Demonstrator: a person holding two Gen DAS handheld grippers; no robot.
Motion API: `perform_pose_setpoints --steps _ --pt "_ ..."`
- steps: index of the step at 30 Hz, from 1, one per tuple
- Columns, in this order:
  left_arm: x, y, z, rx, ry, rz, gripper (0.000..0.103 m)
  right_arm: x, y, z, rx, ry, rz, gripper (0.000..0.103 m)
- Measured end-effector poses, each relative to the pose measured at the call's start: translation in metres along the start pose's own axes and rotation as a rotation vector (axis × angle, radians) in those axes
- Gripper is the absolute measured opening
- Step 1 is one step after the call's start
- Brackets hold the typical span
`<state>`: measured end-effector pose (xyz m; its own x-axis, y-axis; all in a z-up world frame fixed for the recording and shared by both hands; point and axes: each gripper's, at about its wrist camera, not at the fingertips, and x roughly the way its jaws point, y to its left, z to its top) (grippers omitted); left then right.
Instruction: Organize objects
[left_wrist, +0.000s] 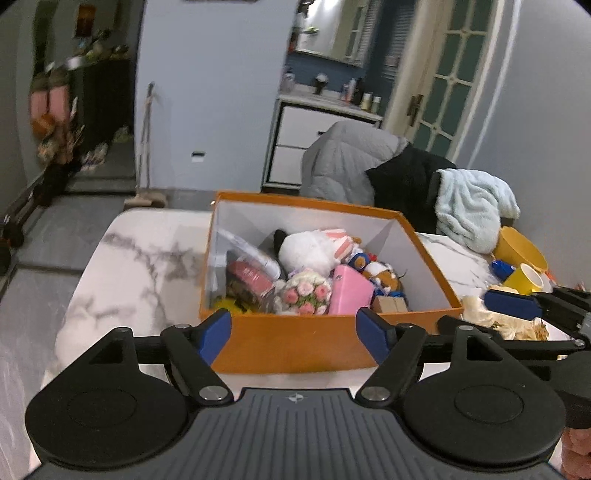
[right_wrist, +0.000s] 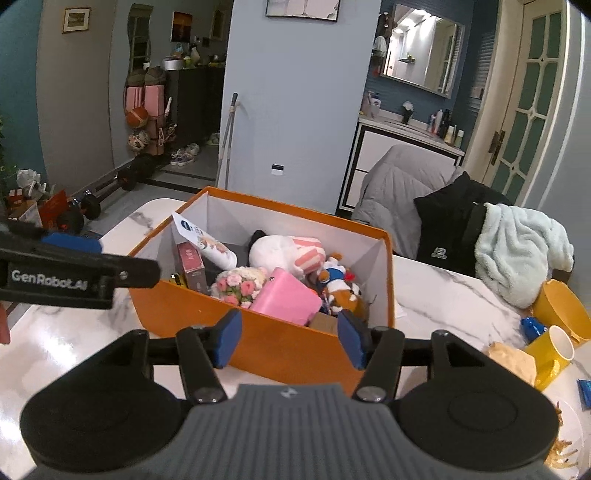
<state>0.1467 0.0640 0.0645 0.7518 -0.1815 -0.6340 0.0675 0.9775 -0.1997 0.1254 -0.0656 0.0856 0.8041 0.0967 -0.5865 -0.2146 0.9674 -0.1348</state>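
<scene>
The marble table (right_wrist: 439, 295) carried everything, and the orange box (left_wrist: 295, 343) stood on it as the landmark for the rest. Inside the box lay a heap of things: a white plush toy (left_wrist: 306, 251) toward its back wall, a pink case (right_wrist: 286, 299) near its front wall, a small flower bouquet (left_wrist: 306, 291) just left of that case, a white tube (right_wrist: 207, 243) leaning in the box's left rear corner, and a red carton (right_wrist: 192, 267) below the tube. To the right of the box, well apart from it, sat a yellow bowl (right_wrist: 561, 310) and a yellow cup (right_wrist: 550, 350). The left gripper (left_wrist: 295, 338) hung in front of the box's near wall, its blue pads spread wide with nothing between them. The right gripper (right_wrist: 288, 338) hovered at the same wall, jaws likewise apart and empty.
</scene>
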Motion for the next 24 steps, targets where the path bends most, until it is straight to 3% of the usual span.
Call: perform_pose_setpoints --steps 5,9,11,13,14,17,24 --pt "0.005 0.000 -0.010 -0.003 0.019 0.024 0.088 0.003 -0.004 -0.007 0.013 -0.046 -0.055 0.067" --pt "0.006 -0.006 -0.019 0.028 0.021 0.038 0.089 0.013 -0.011 -0.012 0.057 -0.015 -0.046 0.067" --pt "0.005 -0.009 -0.022 0.042 0.020 0.040 0.098 0.012 -0.015 -0.012 0.083 -0.016 -0.039 0.068" --pt "0.003 -0.014 -0.027 0.080 0.007 0.062 0.103 0.010 -0.016 -0.012 0.098 -0.033 -0.046 0.077" --pt "0.003 -0.017 -0.029 0.109 0.006 0.079 0.103 0.009 -0.016 -0.012 0.100 -0.044 -0.052 0.082" --pt "0.003 -0.022 -0.033 0.160 0.012 0.119 0.103 0.008 -0.016 -0.011 0.105 -0.039 -0.041 0.083" --pt "-0.003 -0.019 -0.031 0.145 -0.018 0.121 0.103 0.003 -0.007 -0.016 0.116 -0.030 -0.051 0.087"
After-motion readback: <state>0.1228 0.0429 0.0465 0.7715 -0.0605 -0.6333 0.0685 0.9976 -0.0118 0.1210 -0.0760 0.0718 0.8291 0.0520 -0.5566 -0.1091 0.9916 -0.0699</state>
